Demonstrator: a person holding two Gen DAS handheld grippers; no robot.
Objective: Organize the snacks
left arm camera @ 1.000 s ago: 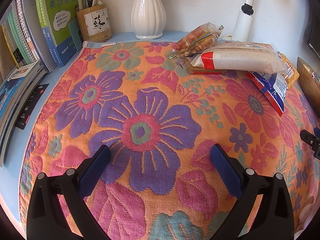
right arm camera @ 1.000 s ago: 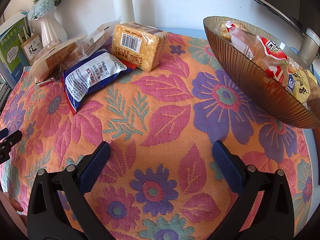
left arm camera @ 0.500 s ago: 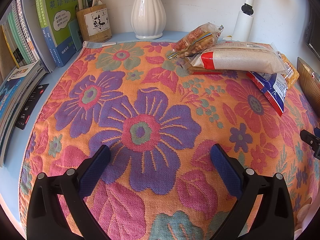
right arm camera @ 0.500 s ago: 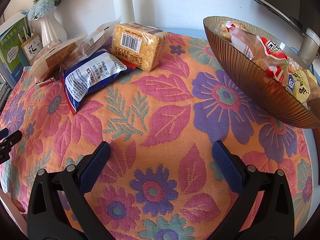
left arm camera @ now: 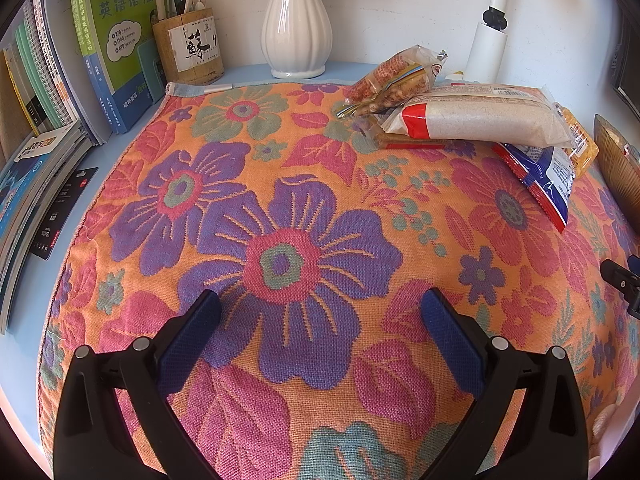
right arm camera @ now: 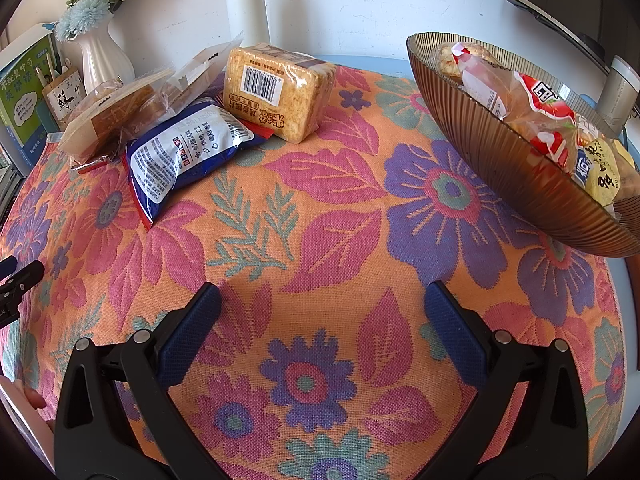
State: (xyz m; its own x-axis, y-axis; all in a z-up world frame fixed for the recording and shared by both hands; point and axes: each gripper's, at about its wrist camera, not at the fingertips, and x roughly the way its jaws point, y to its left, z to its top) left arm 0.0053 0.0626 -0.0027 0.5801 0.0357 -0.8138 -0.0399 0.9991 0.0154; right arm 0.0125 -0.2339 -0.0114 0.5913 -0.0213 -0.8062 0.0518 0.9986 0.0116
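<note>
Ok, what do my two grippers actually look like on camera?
They match: the left gripper and the right gripper each have glossy black plastic arms with silver screw heads, ending in two fingers faced with textured dark-blue pads. No cables, markings or sleeves show.

- You see coarse woven tablecloth [right arm camera: 320, 208], matt.
- Your snack packets [right arm camera: 188, 152] are glossy crinkled plastic film.
- Bowl [right arm camera: 492, 152]: ribbed, translucent brown, shiny.
- Vase [left arm camera: 297, 20]: smooth glazed white.
- Your finger pads [left arm camera: 188, 340]: textured matt blue.
</note>
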